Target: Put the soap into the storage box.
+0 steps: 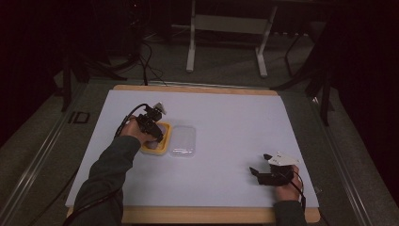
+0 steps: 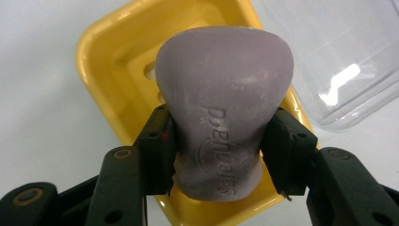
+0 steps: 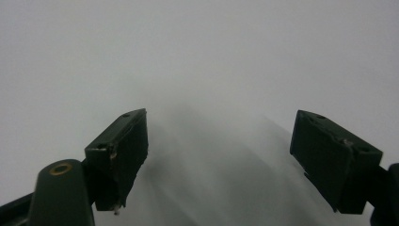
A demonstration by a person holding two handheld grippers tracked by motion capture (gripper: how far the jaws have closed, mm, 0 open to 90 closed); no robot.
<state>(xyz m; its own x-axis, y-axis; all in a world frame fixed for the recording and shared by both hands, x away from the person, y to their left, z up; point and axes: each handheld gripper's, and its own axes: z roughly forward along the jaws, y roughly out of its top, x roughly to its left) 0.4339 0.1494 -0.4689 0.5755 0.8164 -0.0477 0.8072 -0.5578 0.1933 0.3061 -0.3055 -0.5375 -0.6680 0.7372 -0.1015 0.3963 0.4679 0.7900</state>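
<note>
Right gripper [image 3: 219, 160]: nearest you, low at the right of the table in the high view; your jaws stand wide apart with only bare white surface between them. Resting on the table, well apart from the other things.
Right hand [image 1: 288, 188]: wrapped round the gripper body, grey plate on top, cable trailing back toward you.
Left sleeve [image 1: 106, 179]: dark, reaching forward from the bottom left toward the dish.
Left gripper [image 2: 219, 150]: your jaws are clamped on the soap, one pad on each narrow flank of its lower part; pads press into the bar.
Soap [image 2: 225, 108]: pale purple bar with stamped lettering, held over the dish; whether its far end touches the dish you cannot tell.
Soap dish [image 2: 101, 52]: yellow, rounded rectangle with a slotted floor, directly under the soap, left of table centre.
Clear lid [image 1: 183, 140]: transparent, lying flat just beside the dish on its right side, edges near or touching; which, cannot tell.
Table [image 1: 235, 117]: white sheet on a wooden board.
Beyond: dark floor, cables, legs of a pale frame [image 1: 190, 52].
</note>
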